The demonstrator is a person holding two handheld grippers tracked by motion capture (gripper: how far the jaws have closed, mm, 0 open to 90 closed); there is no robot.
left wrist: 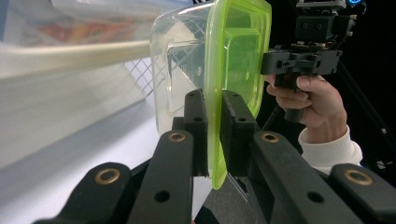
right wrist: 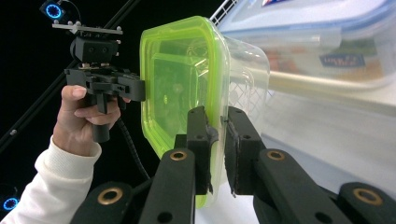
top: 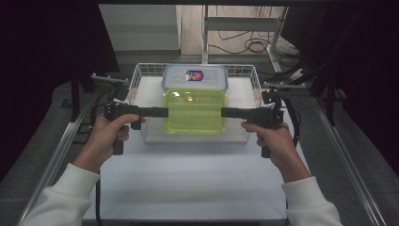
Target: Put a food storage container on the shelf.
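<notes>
Both grippers clamp opposite rim edges of the green-lidded clear container (top: 195,111): left gripper (top: 165,112) on its left edge, right gripper (top: 223,112) on its right. Container held over the wire basket (top: 141,75). Behind it, a blue-lidded box (top: 195,76) in the basket.

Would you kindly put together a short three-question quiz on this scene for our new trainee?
1. True or false: the left gripper and the right gripper each clamp an opposite edge of the green-lidded container.
2. The blue-lidded container lies: A) in the wire basket B) on the floor C) in a hand.
3. What colour are the person's sleeves?

Key
1. True
2. A
3. White
</notes>
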